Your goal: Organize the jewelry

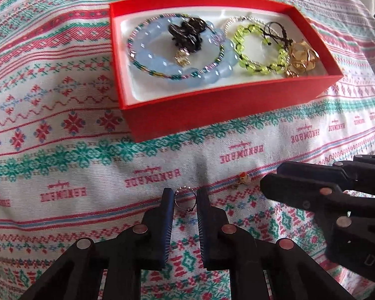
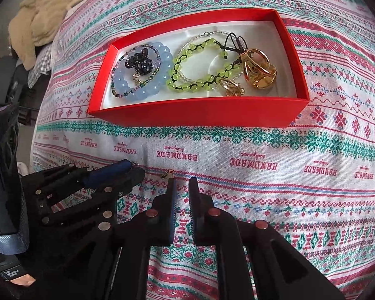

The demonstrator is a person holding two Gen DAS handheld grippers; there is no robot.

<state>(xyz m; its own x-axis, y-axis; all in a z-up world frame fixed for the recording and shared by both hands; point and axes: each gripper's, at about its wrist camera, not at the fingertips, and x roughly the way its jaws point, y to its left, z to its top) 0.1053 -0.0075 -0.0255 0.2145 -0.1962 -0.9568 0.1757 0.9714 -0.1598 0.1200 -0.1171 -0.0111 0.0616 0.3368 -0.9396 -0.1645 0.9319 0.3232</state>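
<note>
With the left tongs (image 1: 185, 198) flanking the thin silver beaded-wire ring (image 1: 185, 198) on the woven patterned cloth (image 1: 62, 130), pads just beside its rim on either side, probably closing but not surely clamped yet. Best squeezed gently and evenly: such a light wire hoop likely to twist or skid out if pinched off-centre. Worth pressing down slightly onto the cloth before closing, then lifting straight up. Still lying loose near the cloth's near edge, just beside the ring: a tiny gold-and-red charm (image 1: 242, 180), seen also ahead of the right tongs (image 2: 182, 184), parted a little and holding nothing. Farther back, toward the cloth's far edge, the open red cardboard box with white lining (image 1: 212, 105), already carrying a pale blue bead bracelet (image 1: 147, 60), a lime-green bead bracelet (image 1: 257, 47), a black hair claw (image 1: 185, 33) and chunky gold rings (image 1: 302, 55). Free white floor near the box's near wall looks suitable for the drop.
</note>
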